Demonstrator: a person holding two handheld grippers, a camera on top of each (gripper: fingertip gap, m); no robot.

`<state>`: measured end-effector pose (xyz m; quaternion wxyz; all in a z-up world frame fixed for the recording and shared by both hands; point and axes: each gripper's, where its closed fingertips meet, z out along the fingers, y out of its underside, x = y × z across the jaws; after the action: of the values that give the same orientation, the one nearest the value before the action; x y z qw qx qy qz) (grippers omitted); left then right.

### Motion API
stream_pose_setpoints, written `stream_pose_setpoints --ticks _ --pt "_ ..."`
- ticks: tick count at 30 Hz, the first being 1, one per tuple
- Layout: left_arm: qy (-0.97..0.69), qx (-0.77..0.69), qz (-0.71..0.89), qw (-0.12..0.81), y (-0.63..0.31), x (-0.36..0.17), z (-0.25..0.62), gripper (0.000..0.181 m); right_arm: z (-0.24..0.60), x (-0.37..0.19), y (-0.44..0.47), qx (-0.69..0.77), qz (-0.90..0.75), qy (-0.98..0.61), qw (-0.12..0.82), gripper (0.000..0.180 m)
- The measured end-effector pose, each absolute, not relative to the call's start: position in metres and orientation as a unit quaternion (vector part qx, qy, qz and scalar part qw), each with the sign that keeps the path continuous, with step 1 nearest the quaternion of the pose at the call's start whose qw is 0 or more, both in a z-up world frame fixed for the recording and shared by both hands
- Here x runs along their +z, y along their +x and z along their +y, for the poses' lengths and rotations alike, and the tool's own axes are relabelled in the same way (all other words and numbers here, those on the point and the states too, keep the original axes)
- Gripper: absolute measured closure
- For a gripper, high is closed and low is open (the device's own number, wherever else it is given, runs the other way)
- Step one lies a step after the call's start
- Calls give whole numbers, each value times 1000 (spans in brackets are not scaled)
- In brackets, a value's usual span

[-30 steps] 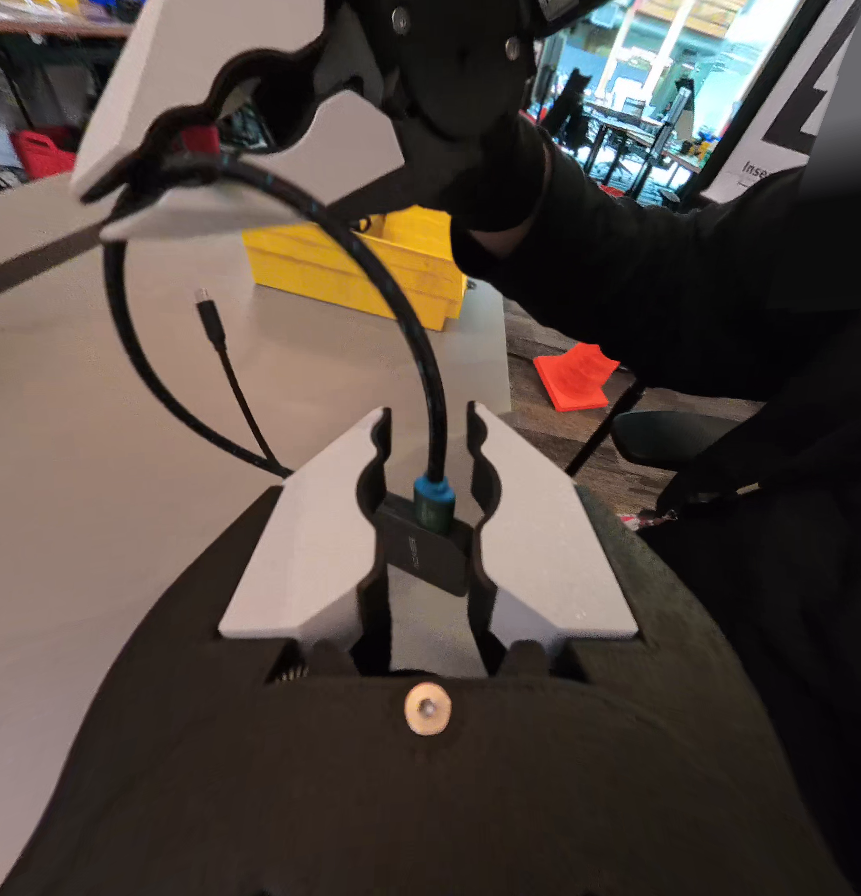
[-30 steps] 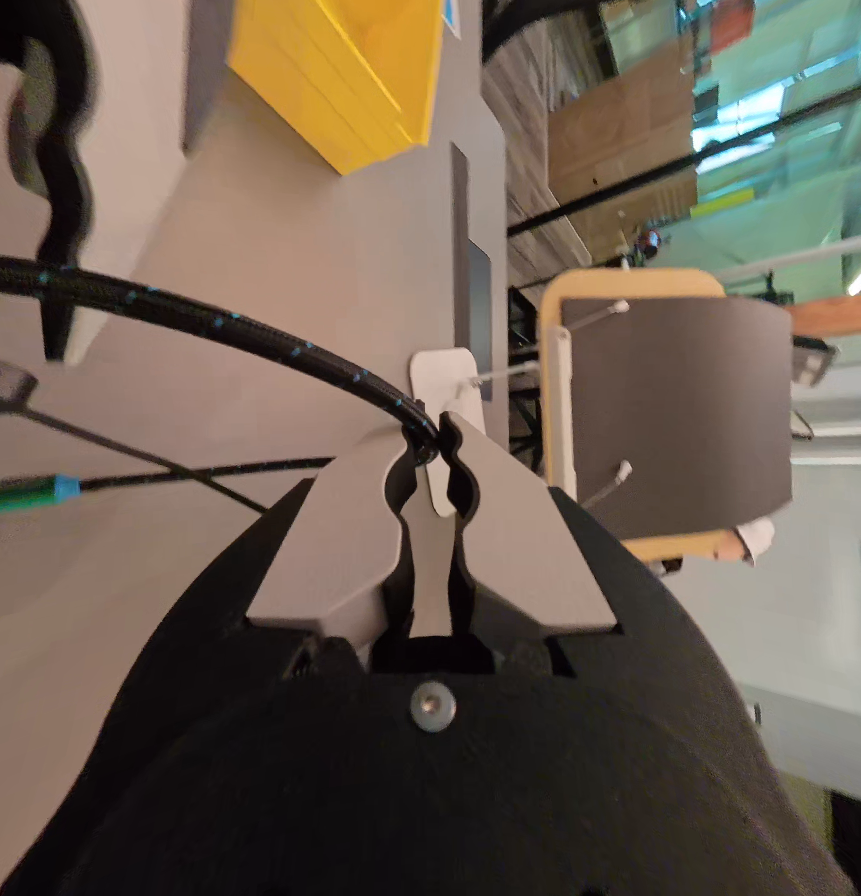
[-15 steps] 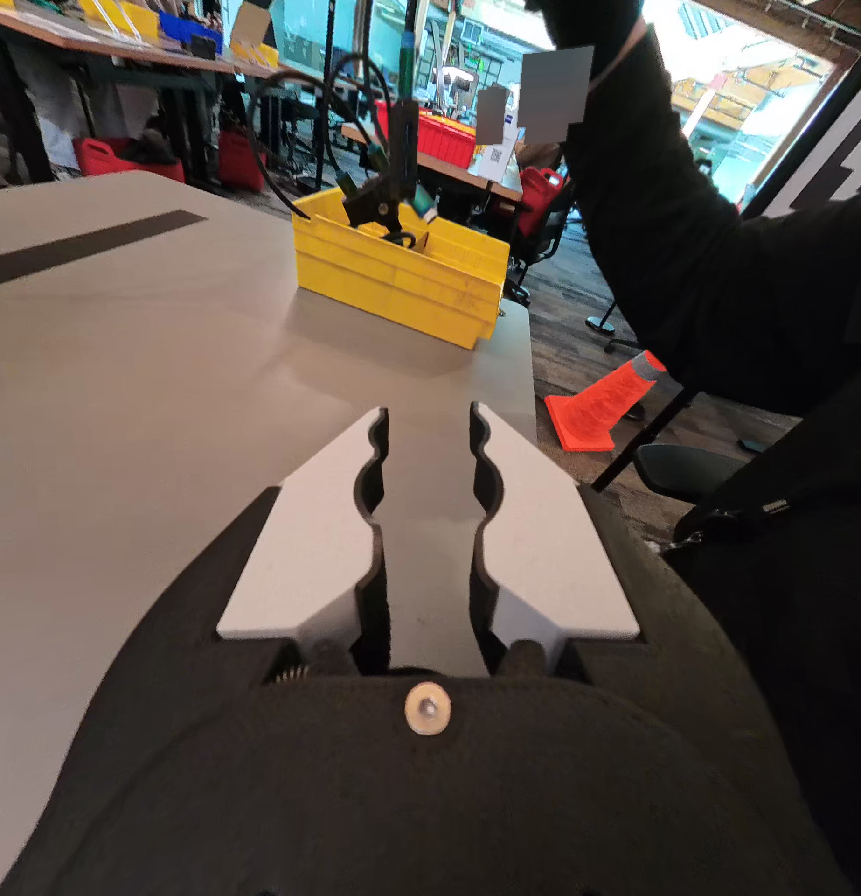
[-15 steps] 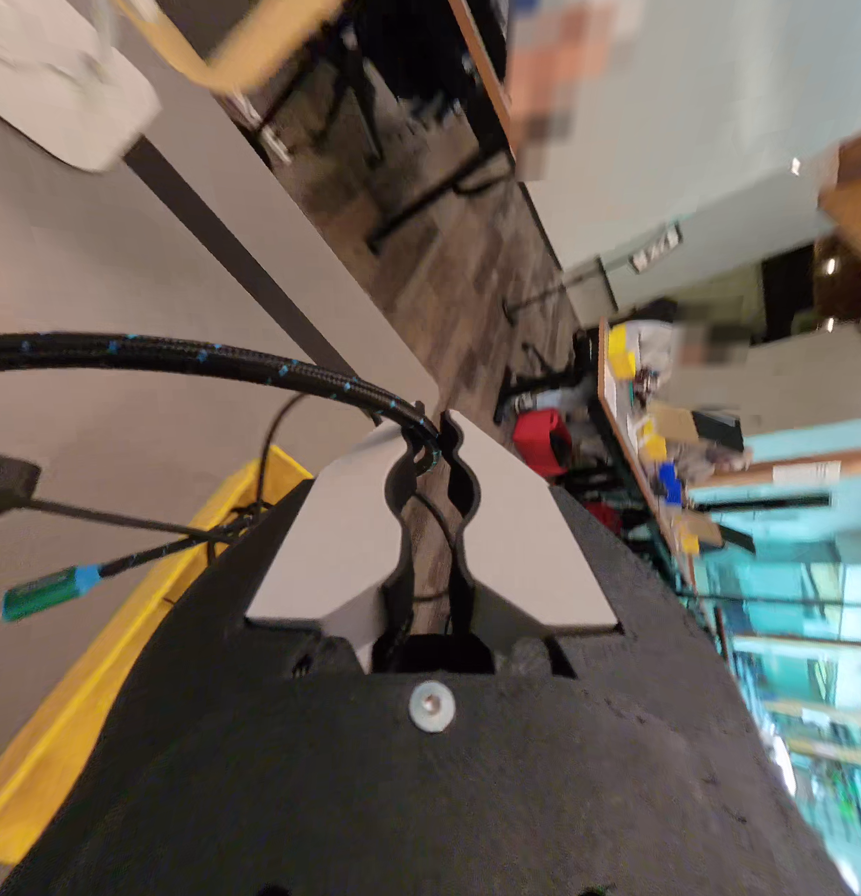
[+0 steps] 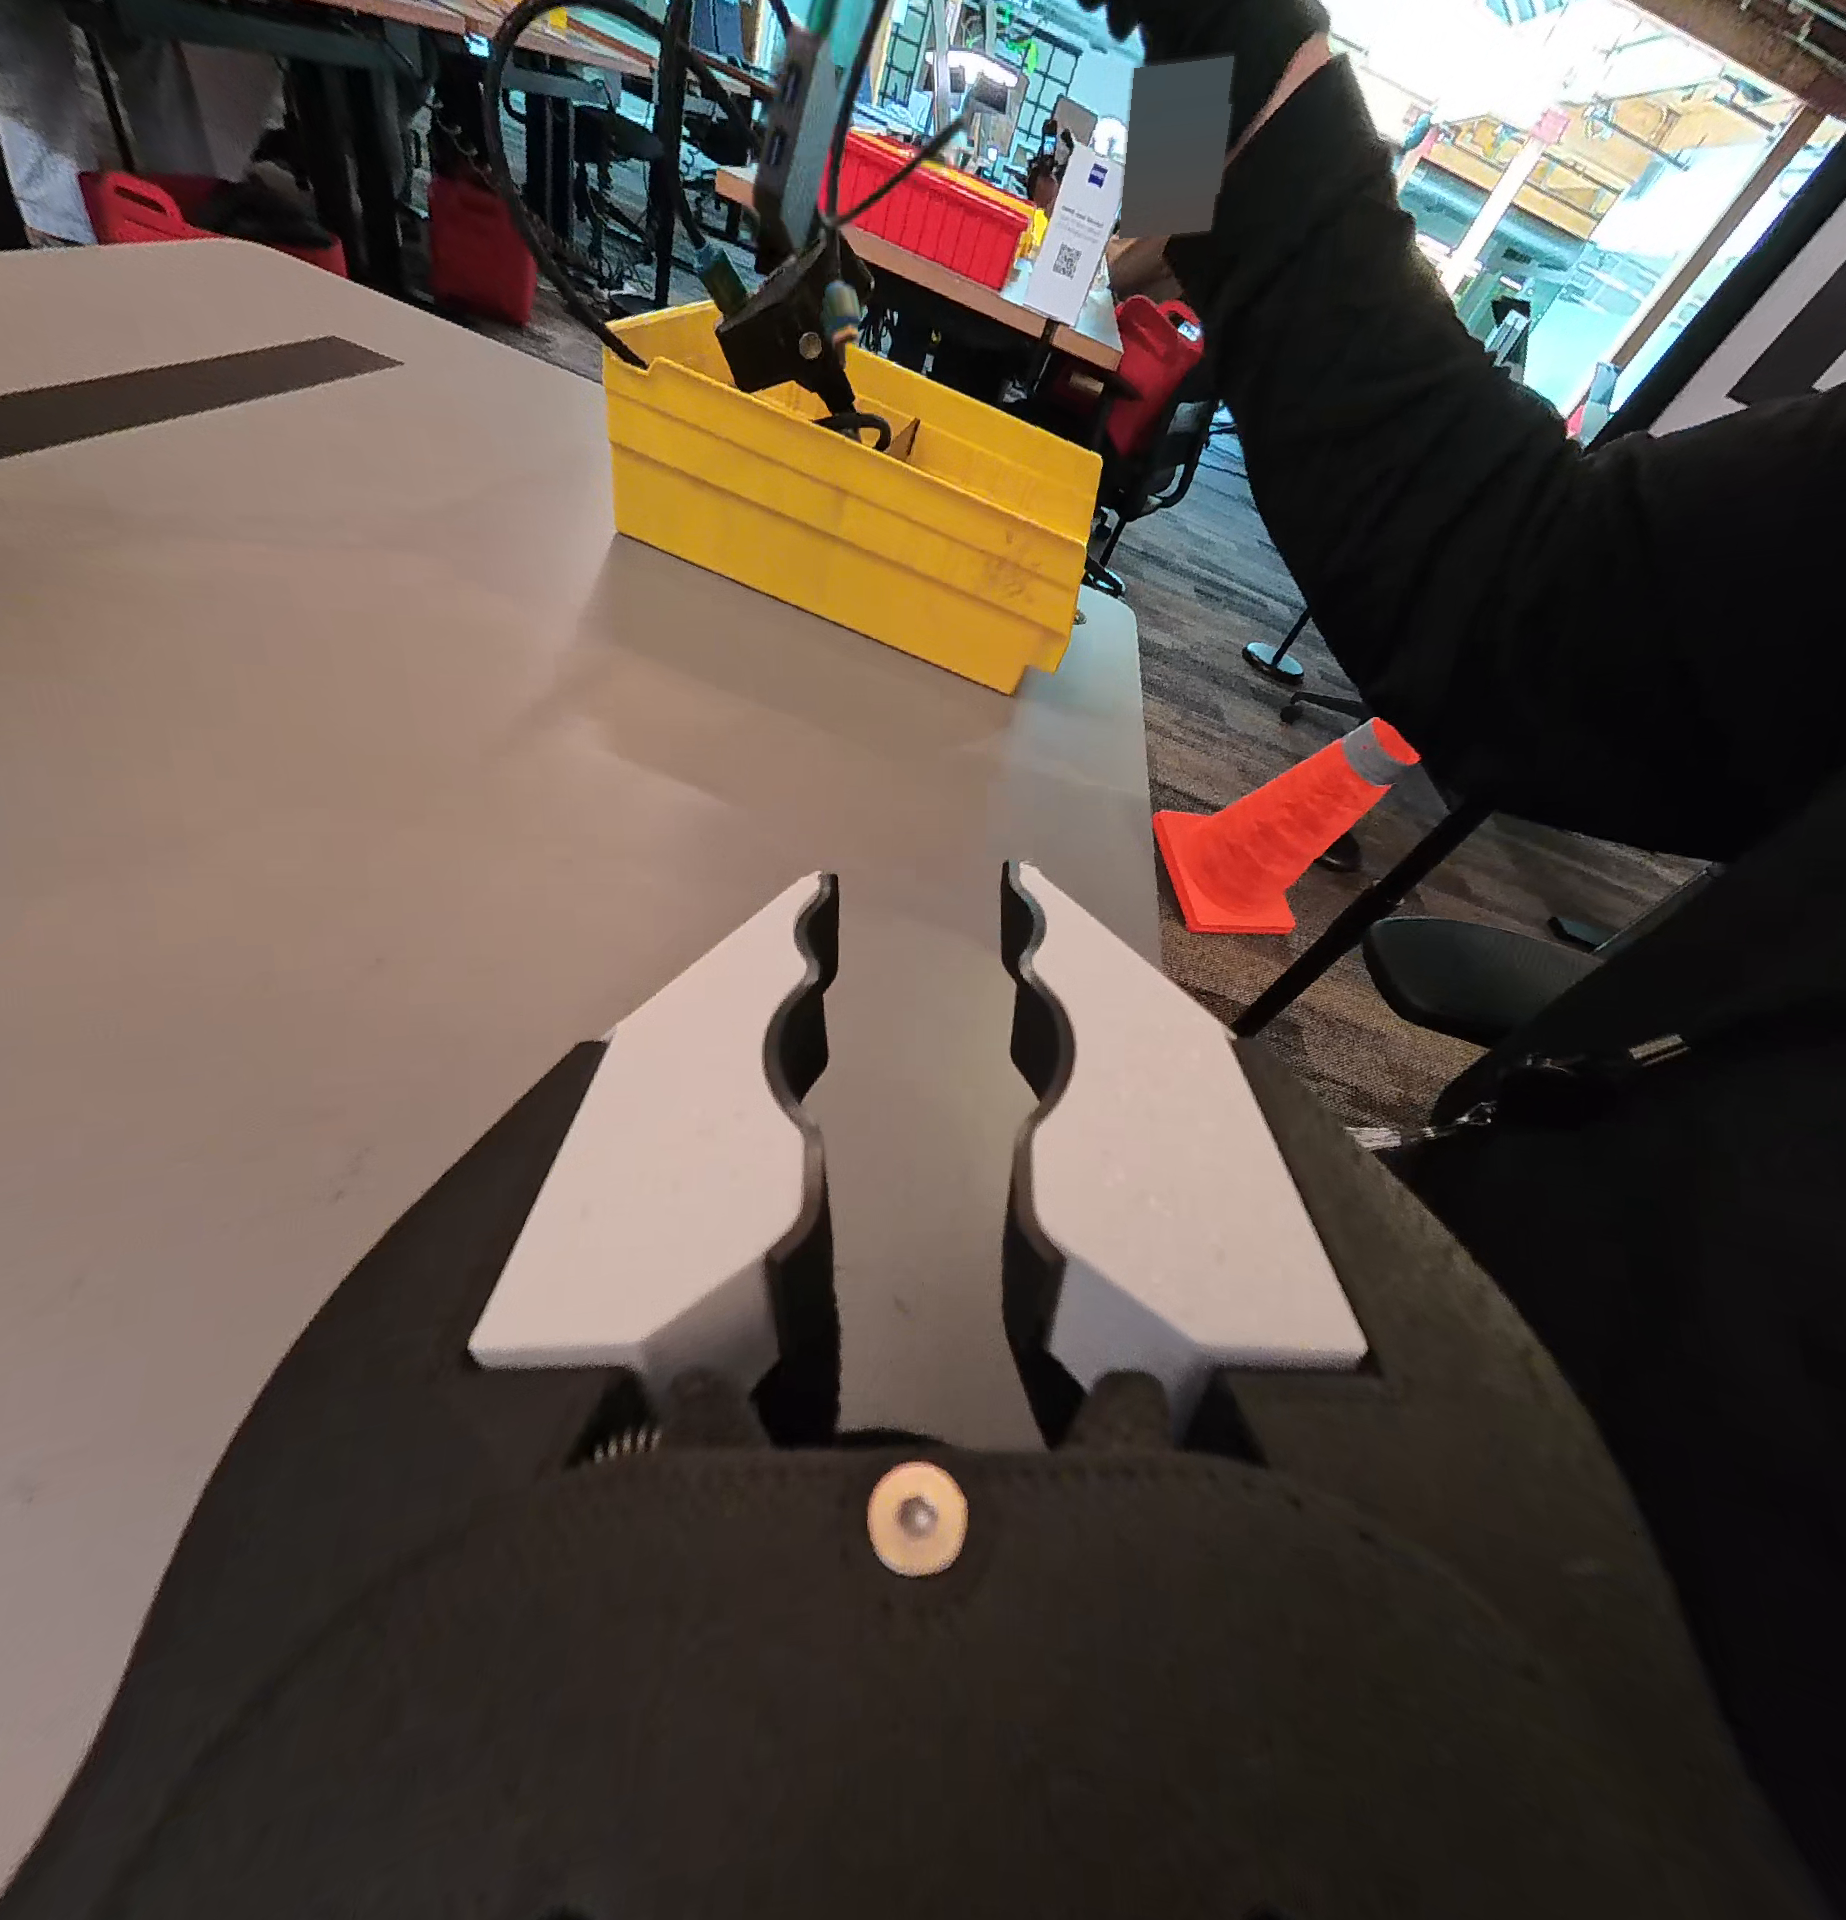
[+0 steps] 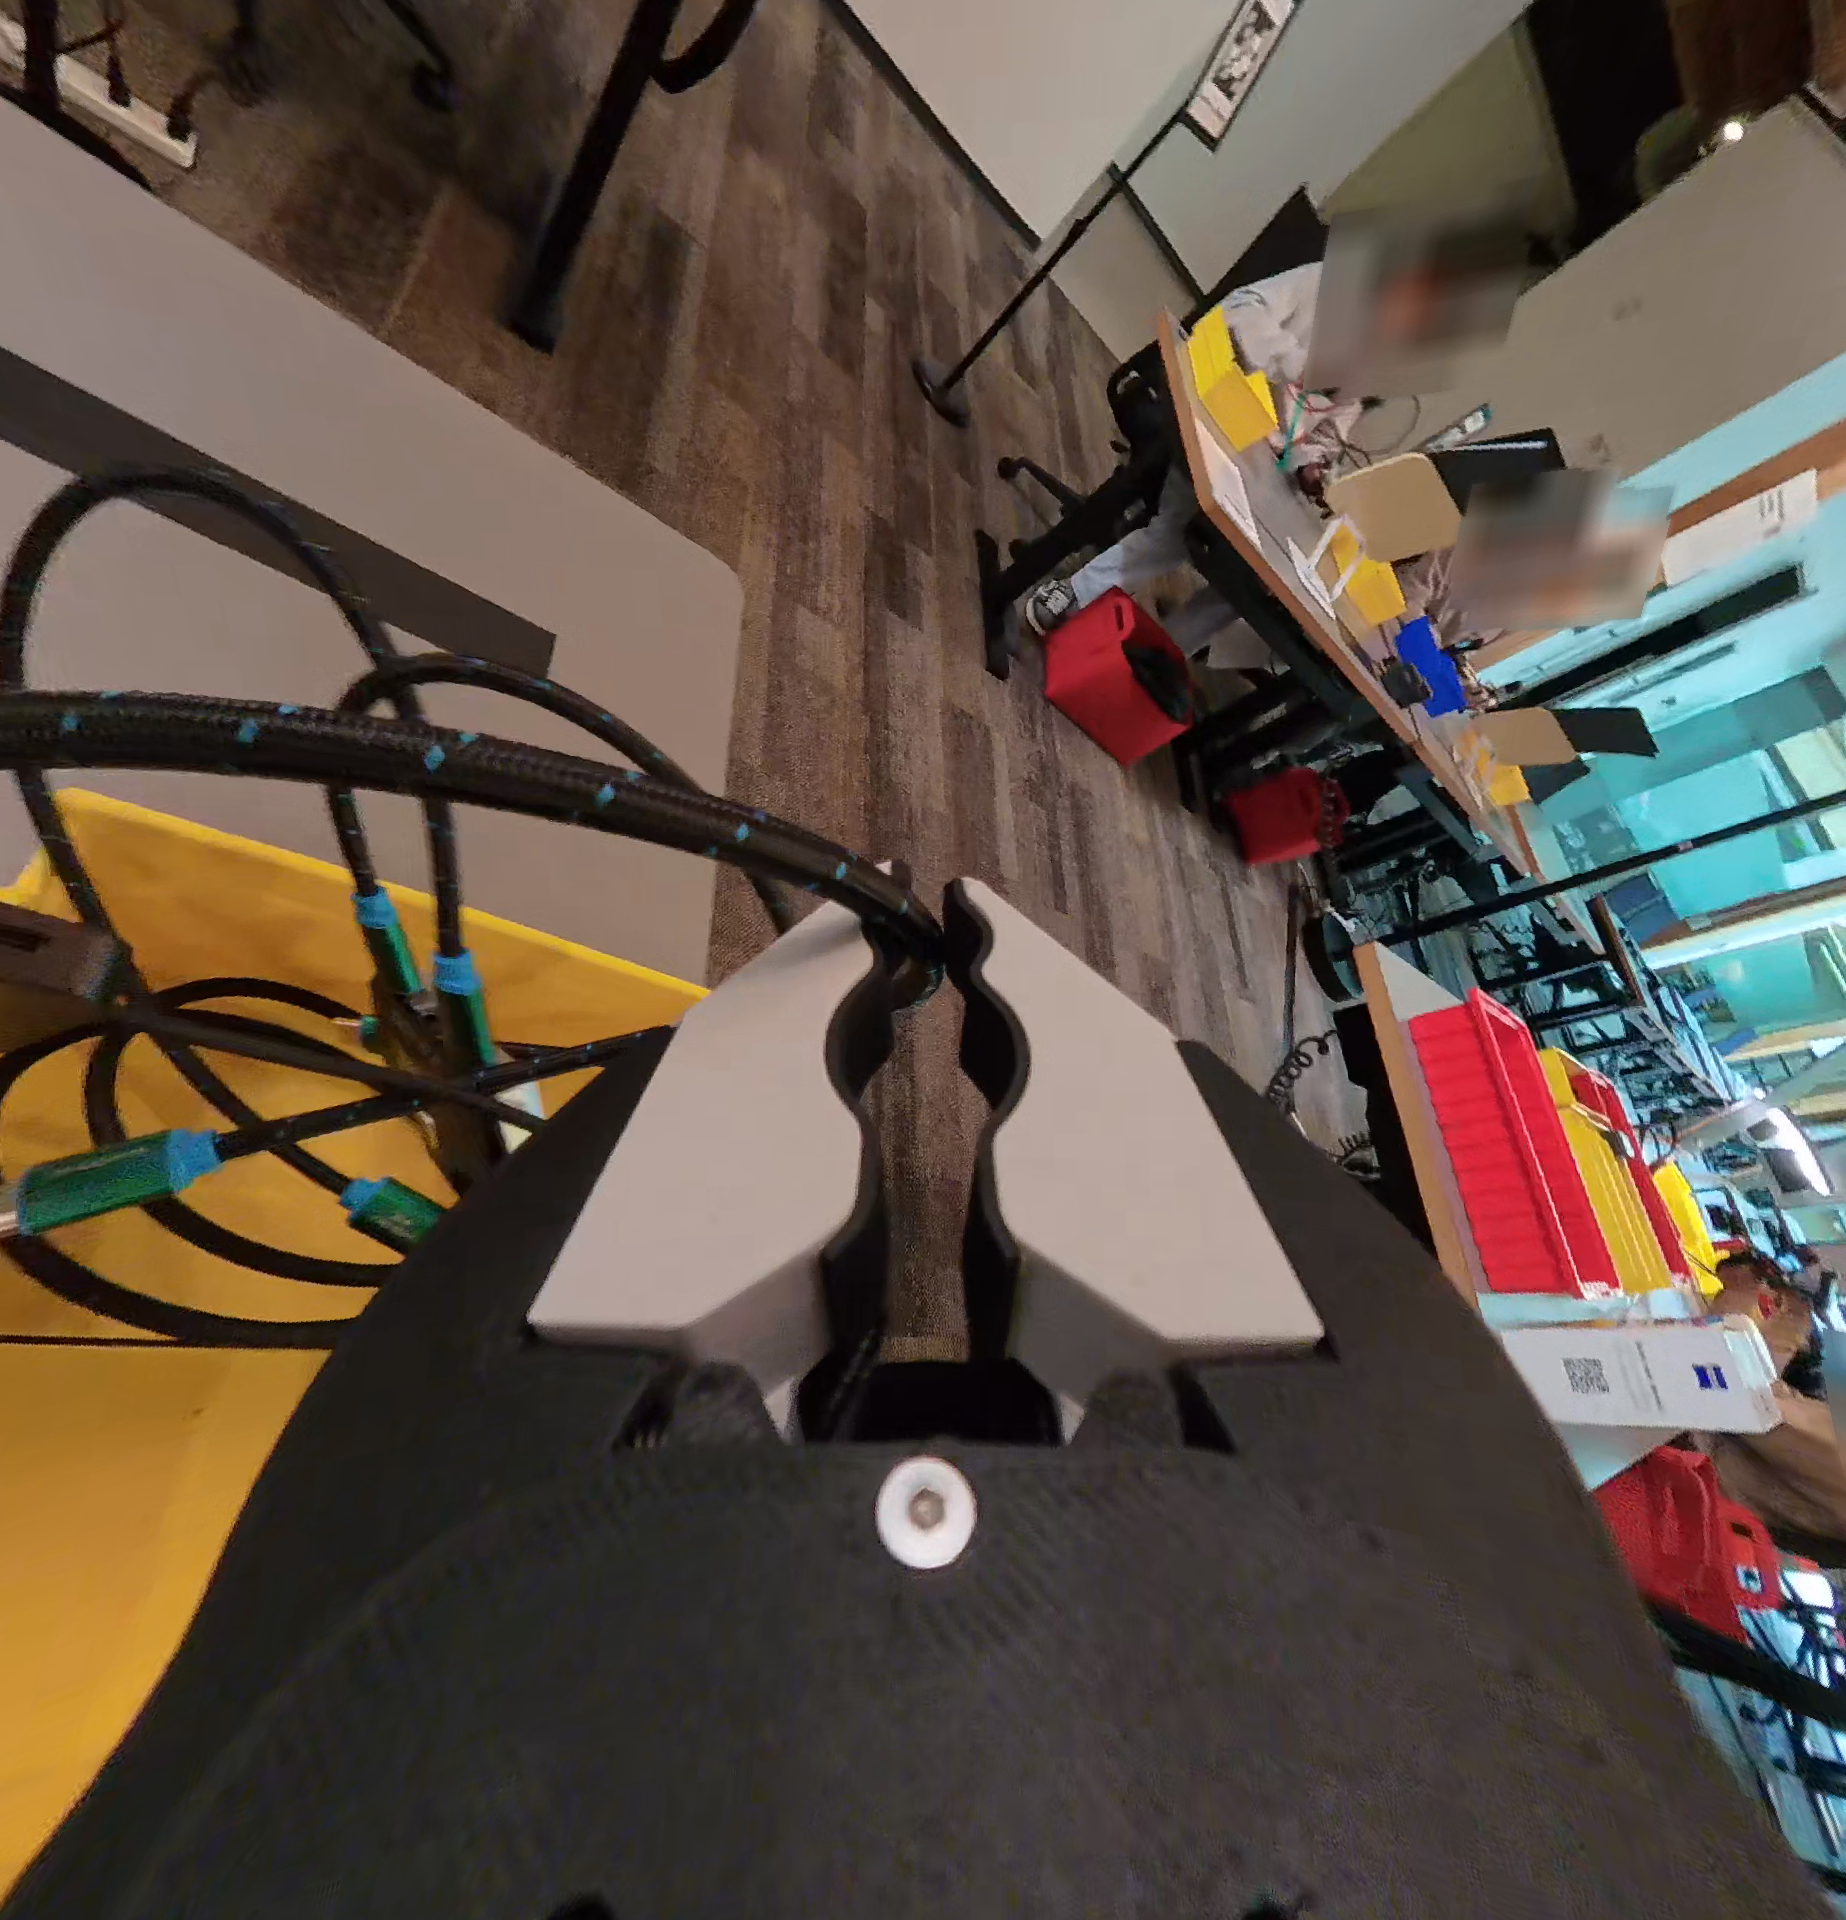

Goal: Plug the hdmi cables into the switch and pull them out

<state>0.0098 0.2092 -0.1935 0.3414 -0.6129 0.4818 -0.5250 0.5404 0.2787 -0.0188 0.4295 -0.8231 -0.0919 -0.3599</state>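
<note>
My left gripper (image 5: 919,883) is open and empty, low over the grey table (image 5: 275,727). My right gripper (image 6: 924,920) is shut on a black braided HDMI cable (image 6: 483,758) at its fingertips. From that cable hang several cables with green plugs (image 6: 98,1169) and a dark box (image 6: 25,961), all over the yellow bin (image 6: 119,1455). In the left wrist view the bundle dangles above the yellow bin (image 5: 846,520), with the black switch (image 5: 779,332) at its lower end and a cable (image 5: 524,208) looping up out of view.
A person's black sleeve (image 5: 1418,468) reaches across the right side. An orange cone (image 5: 1272,831) and a black chair seat (image 5: 1470,977) are on the floor right of the table edge. Other tables with red and yellow bins (image 6: 1542,1143) stand behind. My hands' fingertips stand some 55 centimetres from each other.
The left gripper let go of the switch and is now empty. The right gripper carried the cable, with switch and cables hanging from it, away to above the yellow bin.
</note>
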Motion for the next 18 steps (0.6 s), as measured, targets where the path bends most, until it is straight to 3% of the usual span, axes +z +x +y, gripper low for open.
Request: stream_pose_setpoints --ticks 5,18 --pt "-615 -534 475 334 10 -199 211 153 265 -13 559 -377 -80 -825 413 176" --pt "-616 -527 482 330 12 -202 208 153 270 -77 582 -369 -39 -850 374 176"
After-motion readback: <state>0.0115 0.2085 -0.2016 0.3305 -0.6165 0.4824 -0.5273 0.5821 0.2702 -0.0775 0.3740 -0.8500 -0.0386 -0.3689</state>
